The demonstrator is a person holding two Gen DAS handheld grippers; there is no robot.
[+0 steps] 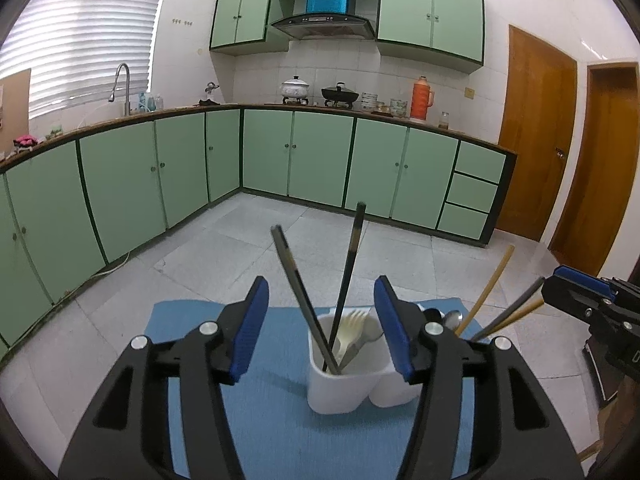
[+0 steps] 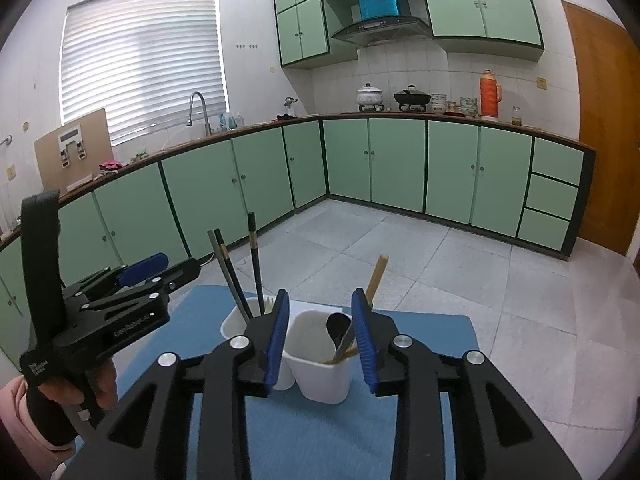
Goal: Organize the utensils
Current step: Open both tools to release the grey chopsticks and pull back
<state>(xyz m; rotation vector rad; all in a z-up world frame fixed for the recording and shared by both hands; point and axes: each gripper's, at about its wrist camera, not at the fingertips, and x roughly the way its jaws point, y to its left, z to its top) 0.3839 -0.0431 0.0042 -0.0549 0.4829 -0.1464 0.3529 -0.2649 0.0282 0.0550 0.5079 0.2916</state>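
Observation:
A white two-compartment utensil holder (image 1: 340, 390) (image 2: 320, 376) stands on a blue mat (image 1: 272, 432) (image 2: 320, 440). One compartment holds dark chopsticks (image 1: 348, 272) (image 2: 232, 276) and a pale plastic fork (image 1: 352, 330). The other holds wooden chopsticks (image 1: 490, 288) (image 2: 377, 276), a grey chopstick and spoons (image 2: 338, 328). My left gripper (image 1: 322, 328) is open and empty, just in front of the holder, and shows at left in the right wrist view (image 2: 160, 270). My right gripper (image 2: 321, 338) is open and empty, its jaws either side of the holder; it shows at right in the left wrist view (image 1: 576, 292).
The mat lies on a surface over a grey tiled floor (image 2: 400, 248). Green base cabinets (image 1: 320, 160) line the walls with a sink tap (image 1: 122, 88), pots and a thermos (image 2: 490, 94) on the counter. Wooden doors (image 1: 536, 136) stand at the right.

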